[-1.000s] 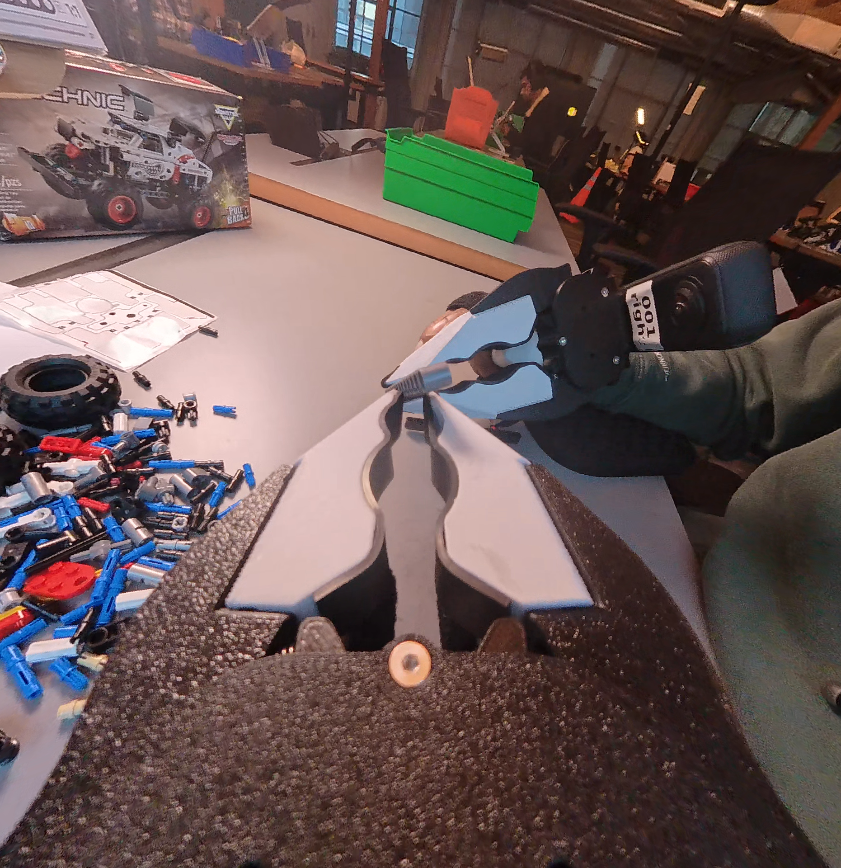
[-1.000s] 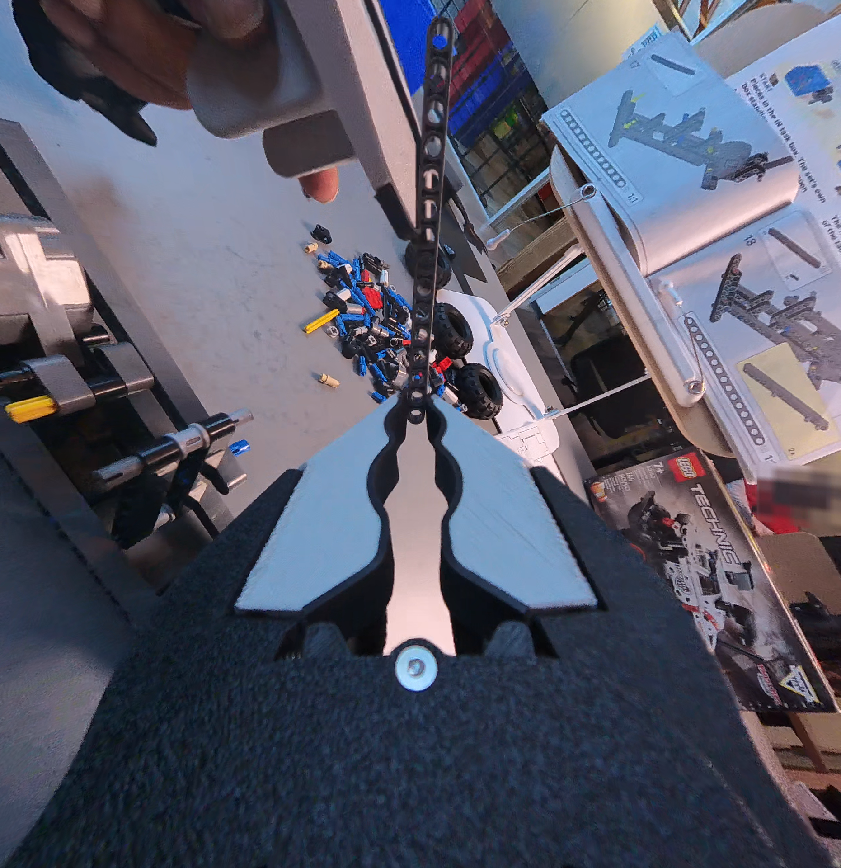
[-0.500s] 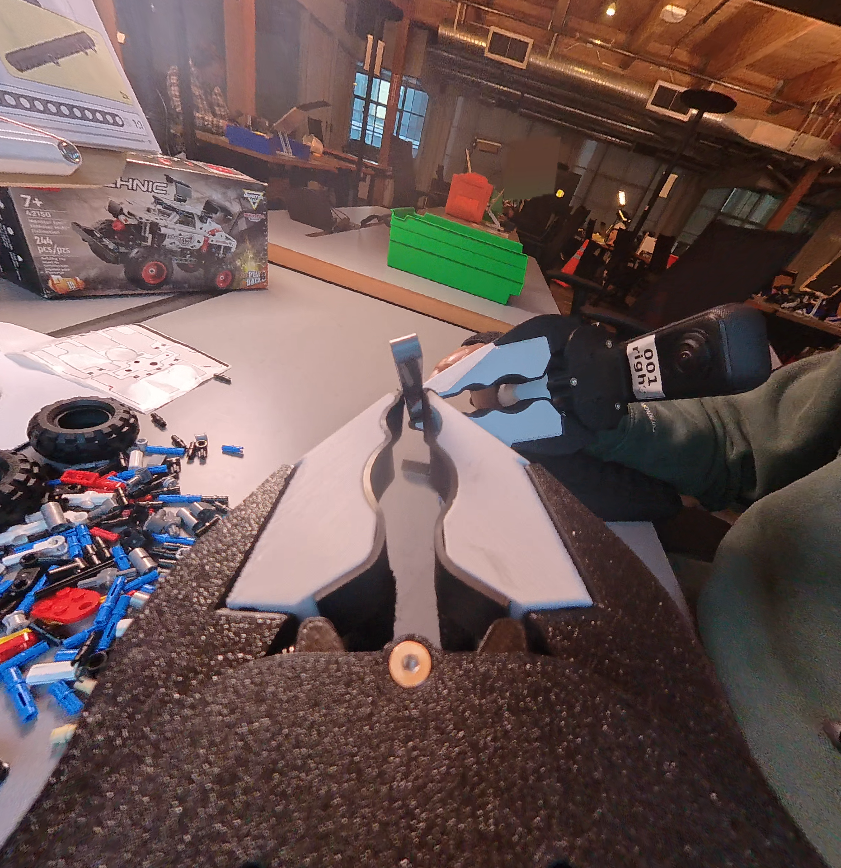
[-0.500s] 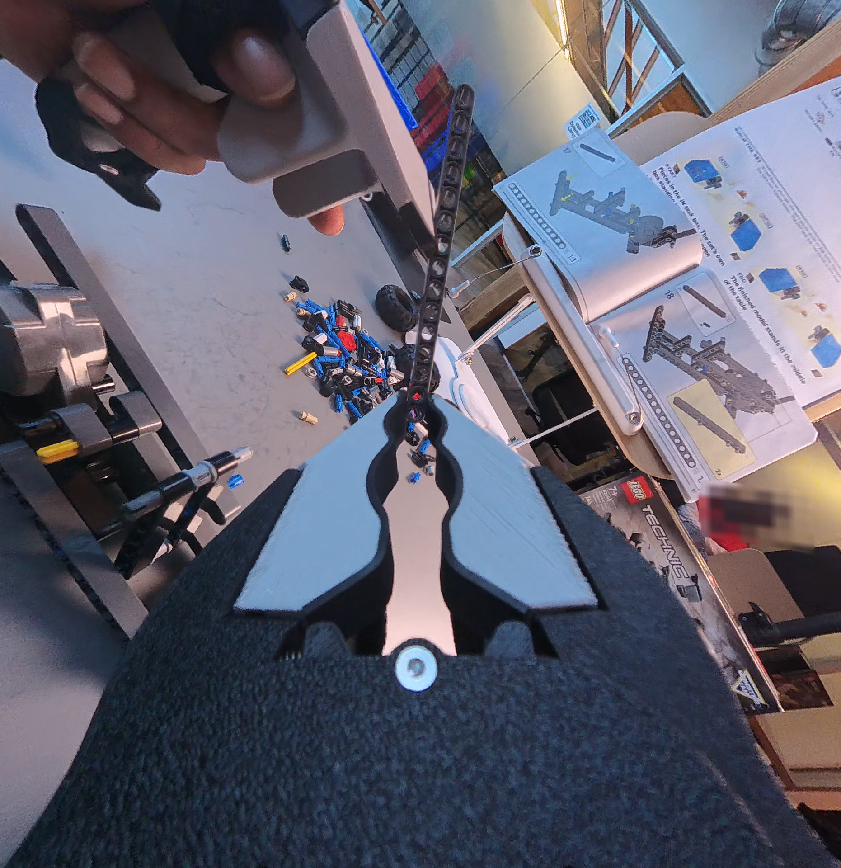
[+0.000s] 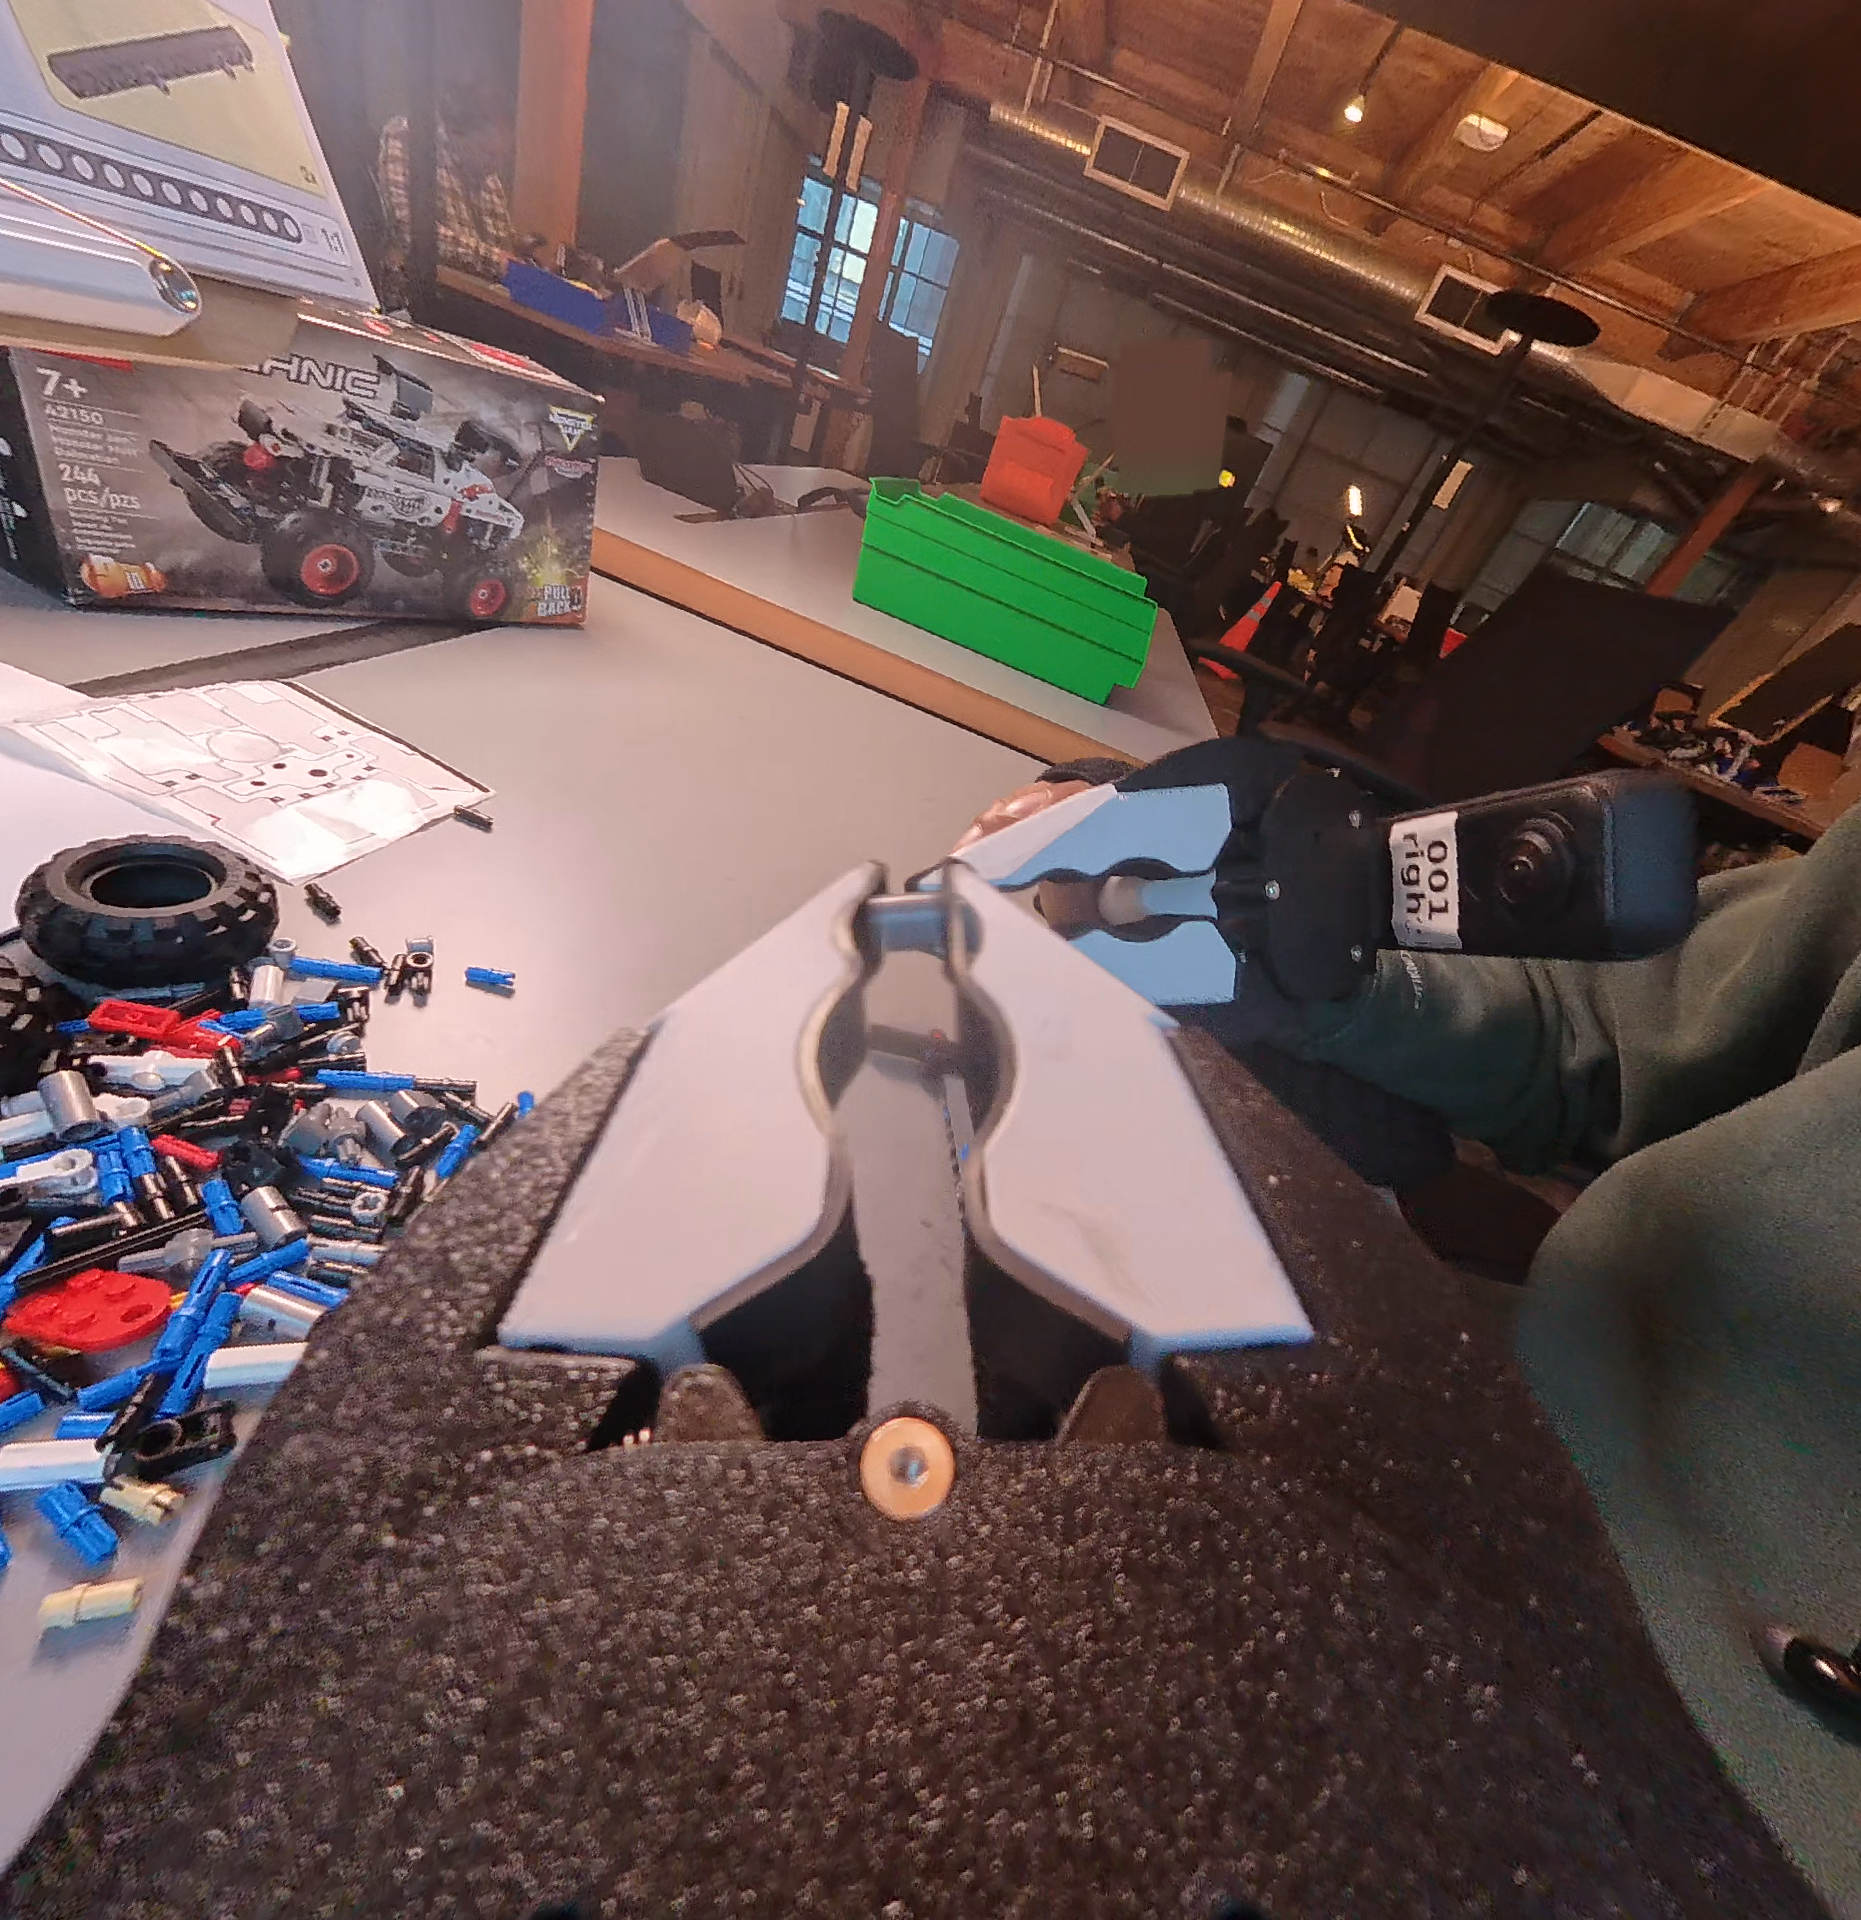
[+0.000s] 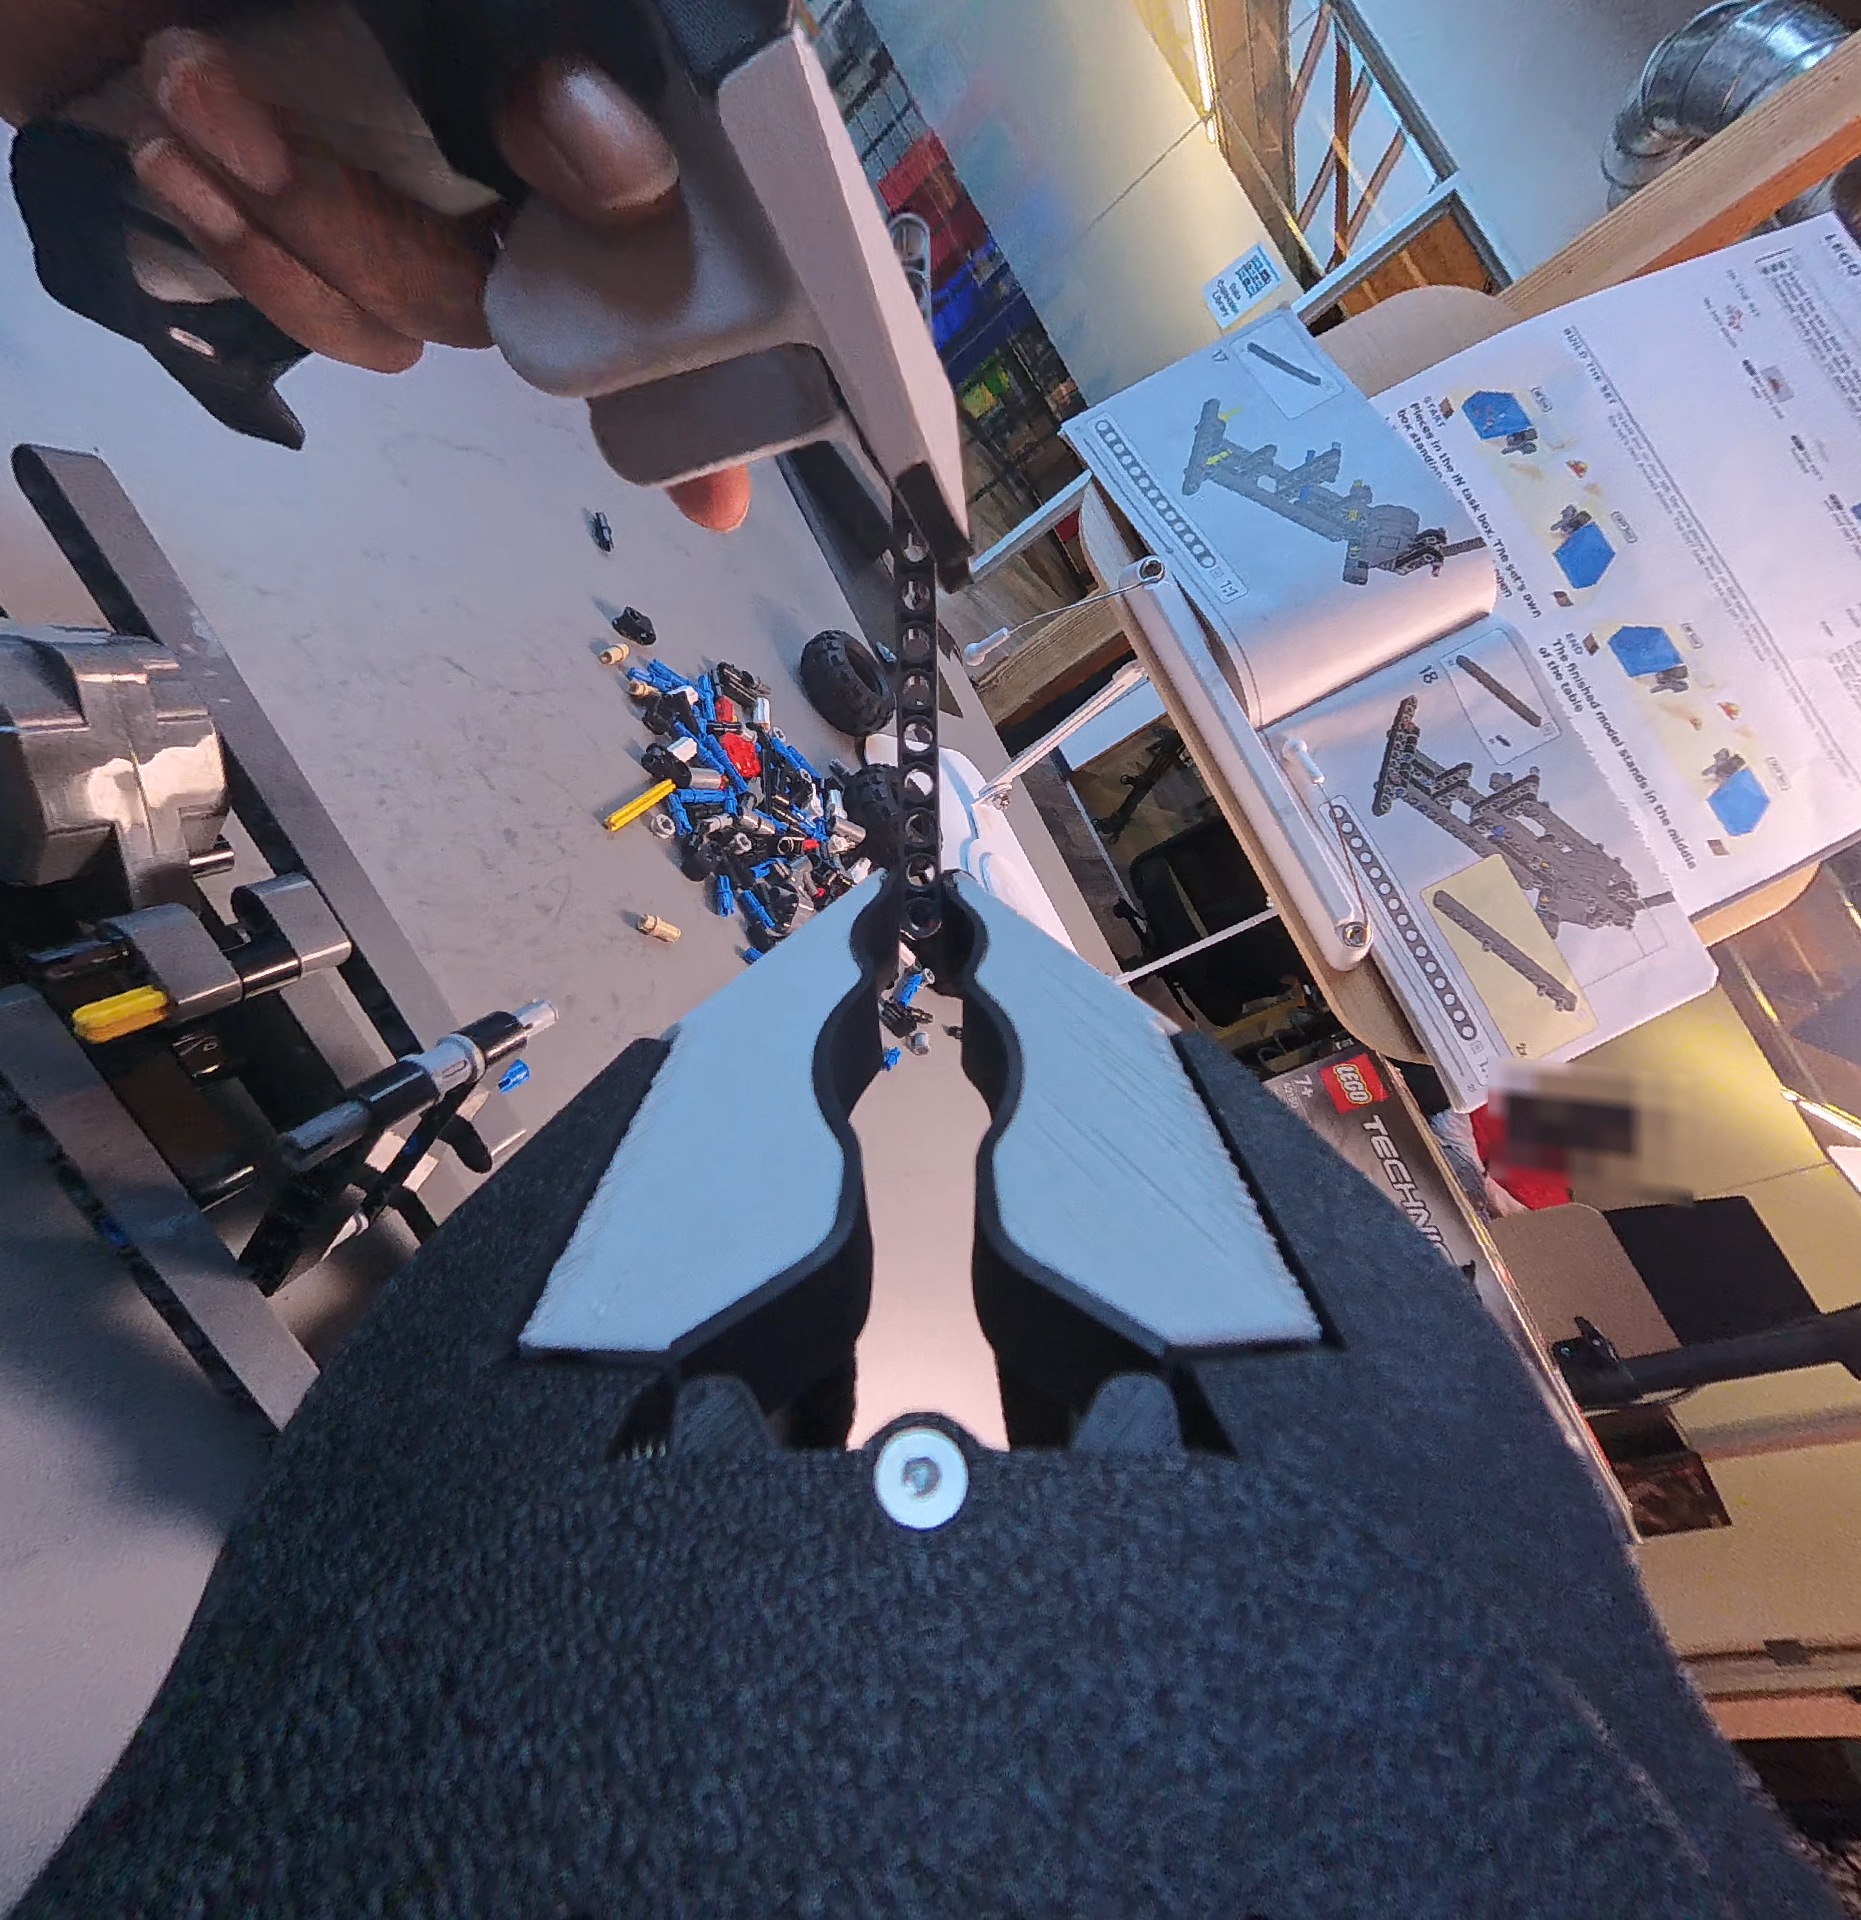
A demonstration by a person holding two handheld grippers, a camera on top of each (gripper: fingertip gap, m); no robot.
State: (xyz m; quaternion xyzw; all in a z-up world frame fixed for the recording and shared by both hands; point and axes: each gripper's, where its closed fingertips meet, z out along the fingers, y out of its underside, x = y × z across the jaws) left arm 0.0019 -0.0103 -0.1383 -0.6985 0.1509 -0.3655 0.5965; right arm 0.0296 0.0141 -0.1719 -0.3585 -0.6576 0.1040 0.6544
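Observation:
A long black beam with a row of holes (image 6: 918, 727) is held in the air between both grippers. My right gripper (image 6: 918, 906) is shut on its near end. My left gripper (image 5: 910, 914) is shut on its far end, which shows end-on as a dark grey piece (image 5: 908, 923) between the tips. In the right wrist view the left gripper's fingers (image 6: 884, 343), held by a hand (image 6: 313, 239), pinch the beam's top. In the left wrist view the right gripper (image 5: 967, 868) comes in from the right and meets my left tips.
A pile of small blue, black, grey and red parts (image 5: 157, 1153) and black tyres (image 5: 147, 914) lie on the grey table (image 5: 645, 790). A toy box (image 5: 292, 499), a sticker sheet (image 5: 230, 769), green bins (image 5: 999, 603), an open instruction booklet (image 6: 1477, 675) and a partly built model (image 6: 126, 935) stand around.
My left gripper has tilted up and moved to the beam, and has closed on its far end. My right gripper has kept hold of the beam and swung it toward the left gripper.

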